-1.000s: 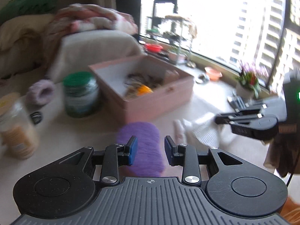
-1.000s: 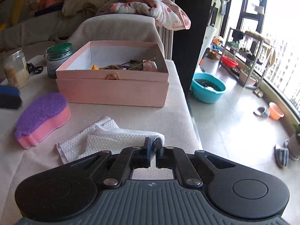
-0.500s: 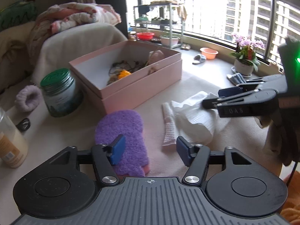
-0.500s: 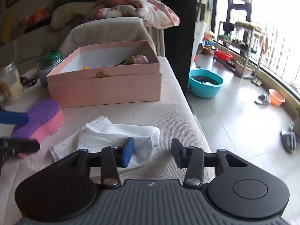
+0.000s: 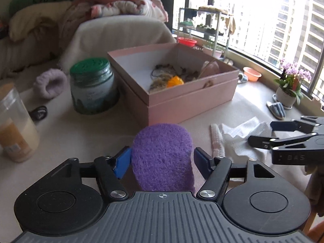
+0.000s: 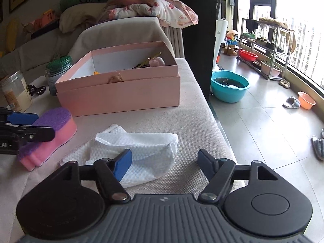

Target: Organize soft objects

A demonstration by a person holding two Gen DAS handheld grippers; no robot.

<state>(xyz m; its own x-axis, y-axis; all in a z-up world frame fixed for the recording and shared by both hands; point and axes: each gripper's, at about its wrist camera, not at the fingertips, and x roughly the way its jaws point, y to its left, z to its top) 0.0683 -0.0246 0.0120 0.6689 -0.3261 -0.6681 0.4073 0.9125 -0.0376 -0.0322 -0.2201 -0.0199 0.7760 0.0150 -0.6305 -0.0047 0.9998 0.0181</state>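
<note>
A purple-topped pink sponge (image 5: 162, 158) lies on the beige table between the fingers of my open left gripper (image 5: 161, 162); the pads flank it with small gaps. It also shows in the right wrist view (image 6: 50, 133). A crumpled white cloth (image 6: 137, 151) lies on the table, also in the left wrist view (image 5: 239, 135). My right gripper (image 6: 164, 164) is wide open just over the cloth's near edge, holding nothing. A pink open box (image 5: 182, 93) with small items inside stands behind.
A green-lidded jar (image 5: 93, 87), a clear jar (image 5: 14, 125), a lilac scrunchie (image 5: 50, 83) and a small black item (image 5: 38, 111) sit at the left. The table's right edge (image 6: 212, 111) drops to a tiled floor with a teal basin (image 6: 229, 86).
Both grippers have opened wide; the right one was shut a second ago. The left gripper has moved forward so the sponge sits between its fingers.
</note>
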